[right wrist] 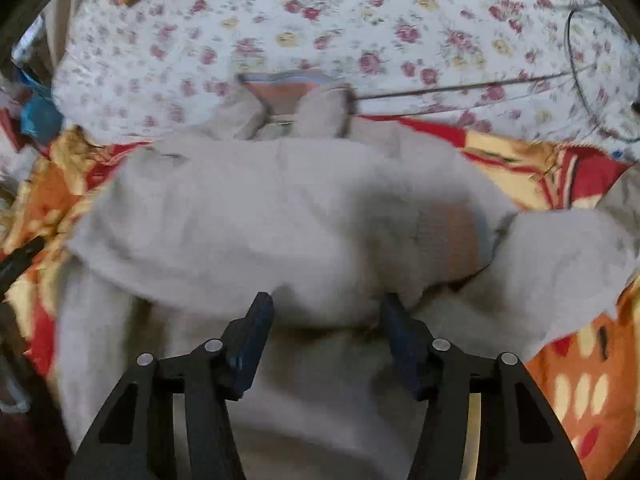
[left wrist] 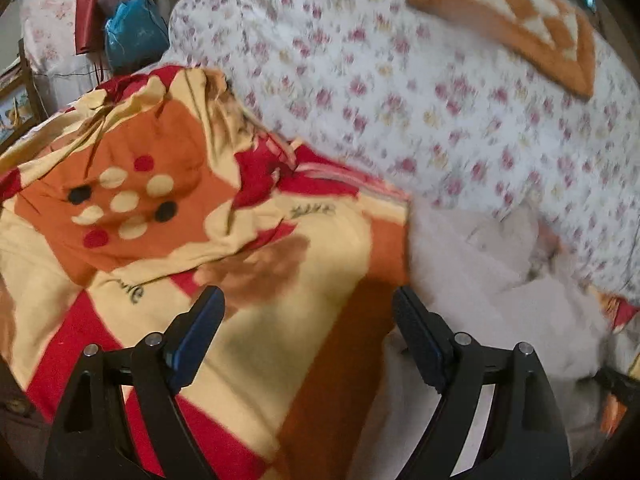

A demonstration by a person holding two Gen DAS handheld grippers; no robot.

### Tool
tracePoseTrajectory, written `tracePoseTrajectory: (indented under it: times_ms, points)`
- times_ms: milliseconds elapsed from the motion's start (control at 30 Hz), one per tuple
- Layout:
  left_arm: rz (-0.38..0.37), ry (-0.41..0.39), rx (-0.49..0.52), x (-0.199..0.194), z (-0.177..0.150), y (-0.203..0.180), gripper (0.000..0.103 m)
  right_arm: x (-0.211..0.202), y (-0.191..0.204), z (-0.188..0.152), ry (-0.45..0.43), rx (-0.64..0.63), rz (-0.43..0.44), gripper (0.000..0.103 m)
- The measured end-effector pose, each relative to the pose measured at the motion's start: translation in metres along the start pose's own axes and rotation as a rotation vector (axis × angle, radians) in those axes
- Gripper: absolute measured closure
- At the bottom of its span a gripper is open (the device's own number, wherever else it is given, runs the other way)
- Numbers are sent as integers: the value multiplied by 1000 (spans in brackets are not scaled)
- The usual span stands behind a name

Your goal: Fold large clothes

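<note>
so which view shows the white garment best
The right wrist view: the white garment fills the middle of the frame, bunched on the patterned blanket. The left wrist view catches only a blurred edge of it at the right.

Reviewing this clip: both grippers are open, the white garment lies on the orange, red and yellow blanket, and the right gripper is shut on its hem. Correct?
Not quite. In the right wrist view the right gripper is open, jaws apart over the white garment, gripping nothing. The left gripper is open too, and the garment does lie on the blanket.
</note>
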State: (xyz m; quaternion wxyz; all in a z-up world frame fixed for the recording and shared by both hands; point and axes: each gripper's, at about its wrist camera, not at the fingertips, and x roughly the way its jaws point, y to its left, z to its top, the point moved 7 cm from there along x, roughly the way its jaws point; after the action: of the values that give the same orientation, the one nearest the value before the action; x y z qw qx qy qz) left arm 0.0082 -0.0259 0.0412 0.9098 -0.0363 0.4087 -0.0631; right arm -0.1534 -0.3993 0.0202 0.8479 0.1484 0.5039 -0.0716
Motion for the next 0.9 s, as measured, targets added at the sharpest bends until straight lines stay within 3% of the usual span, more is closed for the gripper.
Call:
tracePoseTrajectory:
  times_ms: [100,233,300,400,500,567,700,833,900]
  points:
    - [-93,50,-13,12,-2,-22,17,-26,3,12,-94,17,29,35]
    - [-150,88,57,28,-11,-61,17,-30,-16,32,-204,19,-123,29]
    - [-139,112,103,37,-19,-73,17,-15,-24,34,-201,20,-147,29]
    - [-47,190,160,64,-36,-71,17,23,-35,28,-130,1,-185,30]
    - [-73,244,105,73,-44,-62,17,40,-43,21,-82,-12,-215,30]
    - [-116,262,59,69,-43,-58,17,29,-39,21,-103,-10,-204,29]
    - [-189,273,60,34,-48,-43,17,-9,-28,12,-151,21,-126,28]
    - [-246,287,117,4,-63,-40,17,-36,-23,-1,-144,61,-62,25]
    - [-238,281,173,-1,-75,-44,17,-47,-22,-5,-158,86,-42,23]
